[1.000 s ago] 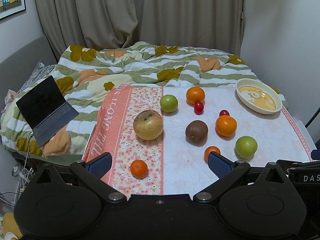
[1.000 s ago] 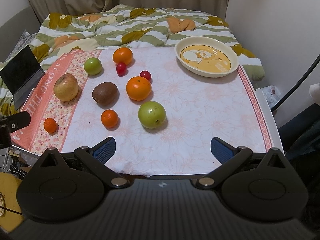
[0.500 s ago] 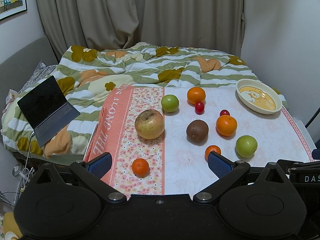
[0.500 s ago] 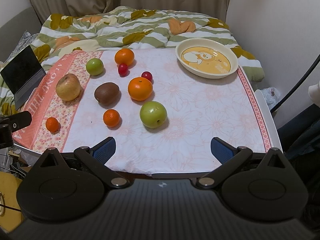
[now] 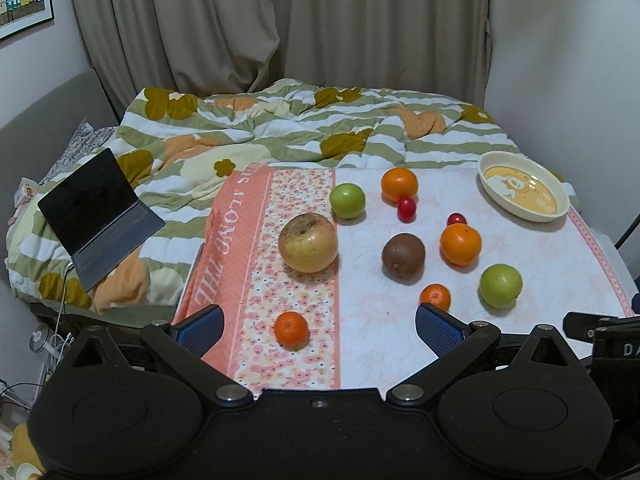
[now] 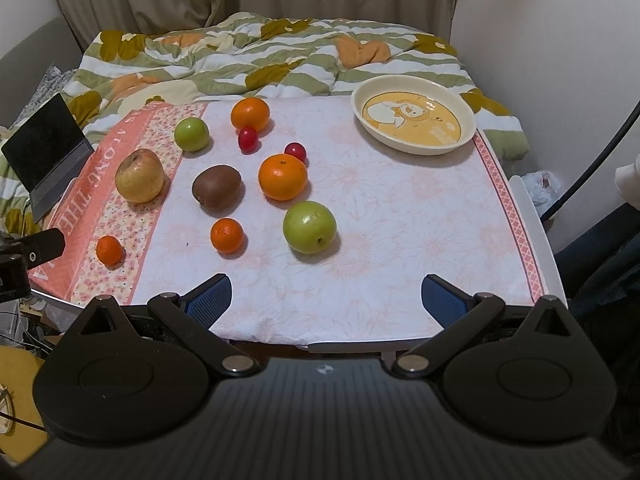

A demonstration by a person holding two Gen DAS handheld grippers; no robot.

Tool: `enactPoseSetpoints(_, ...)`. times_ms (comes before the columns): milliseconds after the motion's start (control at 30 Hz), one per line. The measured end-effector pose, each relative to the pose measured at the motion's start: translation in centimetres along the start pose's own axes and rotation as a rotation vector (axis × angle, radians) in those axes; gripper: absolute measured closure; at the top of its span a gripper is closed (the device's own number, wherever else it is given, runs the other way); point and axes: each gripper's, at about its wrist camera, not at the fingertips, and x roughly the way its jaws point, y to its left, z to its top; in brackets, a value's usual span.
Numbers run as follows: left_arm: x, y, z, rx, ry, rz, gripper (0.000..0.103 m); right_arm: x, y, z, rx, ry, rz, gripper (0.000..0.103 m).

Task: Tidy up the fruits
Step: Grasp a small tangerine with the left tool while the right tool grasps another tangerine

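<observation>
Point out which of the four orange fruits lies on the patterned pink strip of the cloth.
The small orange at the near left, alone on the flowered band. The other three sit on the white part.

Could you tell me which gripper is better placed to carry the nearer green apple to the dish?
Probably the right gripper. Its jaws are open, and the green apple lies just ahead of them, with the empty dish beyond on that side. The left gripper faces the small orange.
</observation>
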Motion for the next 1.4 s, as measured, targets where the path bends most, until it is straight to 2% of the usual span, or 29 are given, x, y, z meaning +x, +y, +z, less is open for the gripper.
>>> enactPoseSetpoints(233,2.3,1.8,-0.7,0.008,0.012,0.018,0.0,2.1,1.3,0.1,-0.008,0.016,-0.001,0.0)
enactPoseSetpoints(433,6.2,3.2,-2.1,0.02,0.036,0.002,0.0,5.7,2.7,-0.9,-0.008,0.027,0.02,0.0)
enactPoseSetpoints(633,9.3,3.6,-3.4,0.063,0.027,-0.003,0.002,8.9,4.9,-1.7,-0.059,0.001,0.047,0.0)
enactPoseSetpoints(700,10.2,3.7,-3.8,0.078,0.03,-0.016,0.006,9.8,5.6,-1.8,-0.072,-0.004,0.051,0.0)
enactPoseSetpoints(767,11.3,3.7,-4.1,0.093,0.044,-0.029,0.015,10.8,6.1,-1.9,-0.074,-0.002,0.062,0.0)
enactPoseSetpoints(900,12.9,3.7,-4.5,0.104,0.056,-0.043,0.024,12.2,7.1,-2.1,-0.09,-0.005,0.078,0.0)
enactPoseSetpoints(967,13.5,3.7,-4.6,0.106,0.062,-0.049,0.034,12.8,7.6,-2.1,-0.101,-0.004,0.08,0.0)
enactPoseSetpoints(1100,14.1,3.7,-4.7,0.11,0.069,-0.052,0.043,13.5,8.2,-1.9,-0.113,-0.009,0.087,0.001)
enactPoseSetpoints(1300,14.9,3.8,-4.6,0.102,0.08,-0.079,0.061,14.4,9.2,-1.4,-0.15,-0.012,0.087,0.009)
enactPoseSetpoints(1400,14.9,3.7,-4.6,0.115,0.073,-0.087,0.063,14.9,9.4,-1.2,-0.153,-0.012,0.085,0.015)
